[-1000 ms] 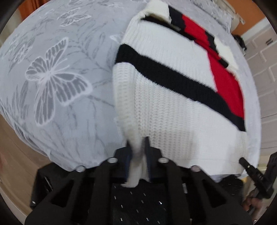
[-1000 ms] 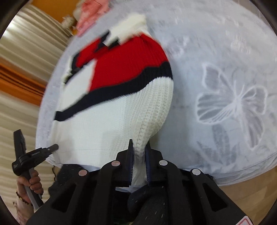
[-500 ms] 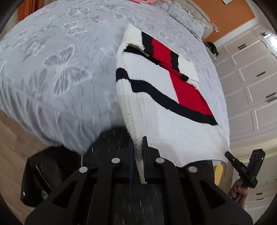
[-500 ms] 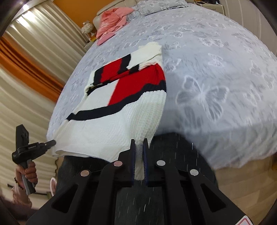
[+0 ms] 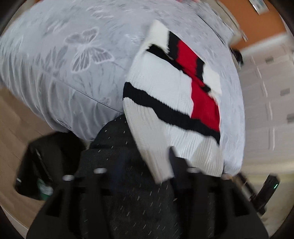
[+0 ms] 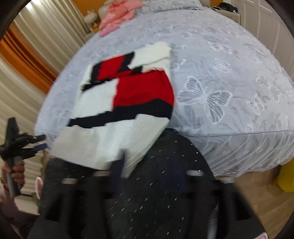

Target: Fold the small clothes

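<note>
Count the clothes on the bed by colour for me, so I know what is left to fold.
White, black and red knit sweater: 1
Pink clothing heap at the far end: 1 (cannot tell how many pieces are in it)
Total: 2

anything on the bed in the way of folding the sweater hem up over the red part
Nothing visible blocks it. The sweater lies on the grey bedspread with bare cover around it. The only other item, a pink garment, sits far off at the head of the bed. Both frames are motion-blurred near the hem.
</note>
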Demonstrator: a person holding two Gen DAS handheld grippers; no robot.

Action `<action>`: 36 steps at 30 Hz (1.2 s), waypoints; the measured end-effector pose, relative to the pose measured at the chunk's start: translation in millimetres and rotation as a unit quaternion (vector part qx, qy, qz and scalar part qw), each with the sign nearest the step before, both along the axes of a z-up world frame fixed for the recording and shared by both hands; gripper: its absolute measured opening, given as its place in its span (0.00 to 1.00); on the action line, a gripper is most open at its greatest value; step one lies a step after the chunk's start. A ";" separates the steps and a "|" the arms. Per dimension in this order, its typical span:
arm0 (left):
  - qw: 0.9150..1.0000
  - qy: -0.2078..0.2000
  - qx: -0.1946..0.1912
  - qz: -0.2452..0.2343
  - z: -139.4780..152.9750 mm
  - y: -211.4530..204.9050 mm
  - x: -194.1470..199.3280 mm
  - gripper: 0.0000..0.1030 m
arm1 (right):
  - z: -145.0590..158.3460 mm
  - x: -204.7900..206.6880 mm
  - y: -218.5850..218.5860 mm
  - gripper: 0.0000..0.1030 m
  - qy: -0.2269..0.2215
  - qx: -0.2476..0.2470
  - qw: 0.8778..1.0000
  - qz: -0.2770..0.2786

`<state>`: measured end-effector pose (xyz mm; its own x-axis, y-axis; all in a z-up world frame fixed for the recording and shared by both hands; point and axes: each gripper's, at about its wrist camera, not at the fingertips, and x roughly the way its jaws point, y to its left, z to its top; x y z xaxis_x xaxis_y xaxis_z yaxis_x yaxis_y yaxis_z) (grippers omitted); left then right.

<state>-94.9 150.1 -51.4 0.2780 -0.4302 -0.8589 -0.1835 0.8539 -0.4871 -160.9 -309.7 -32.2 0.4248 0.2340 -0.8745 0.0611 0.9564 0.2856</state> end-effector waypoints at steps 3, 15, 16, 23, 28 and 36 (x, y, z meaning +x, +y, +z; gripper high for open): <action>1.000 0.010 -0.009 -0.003 -12.6 -12.8 11.4 0.63 | -18.5 13.2 10.3 0.58 0.021 0.002 1.000 0.010; 0.998 0.018 0.014 -0.062 -41.8 -46.3 21.3 0.09 | -46.6 19.7 25.1 0.06 0.049 0.083 0.995 0.031; 0.998 0.012 0.001 -0.062 -33.6 -41.4 16.5 0.08 | -38.6 13.7 17.0 0.06 0.043 0.096 0.994 0.017; 0.996 -0.053 -0.076 -0.014 41.4 -8.3 29.3 0.08 | 41.2 36.0 -43.9 0.06 -0.058 0.172 0.982 -0.050; 0.988 -0.135 -0.071 0.010 77.1 -11.1 135.9 0.08 | 71.8 167.3 -52.1 0.06 -0.144 0.181 0.972 -0.039; 0.986 -0.125 0.087 0.069 27.6 -30.5 316.5 0.30 | -7.5 344.8 -43.8 0.25 -0.077 0.016 0.992 -0.096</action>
<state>221.6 119.6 -23.8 0.5362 -0.2249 -0.8136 -0.1972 0.9038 -0.3798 184.0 -353.5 -39.7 0.5916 0.1633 -0.7895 0.1942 0.9216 0.3361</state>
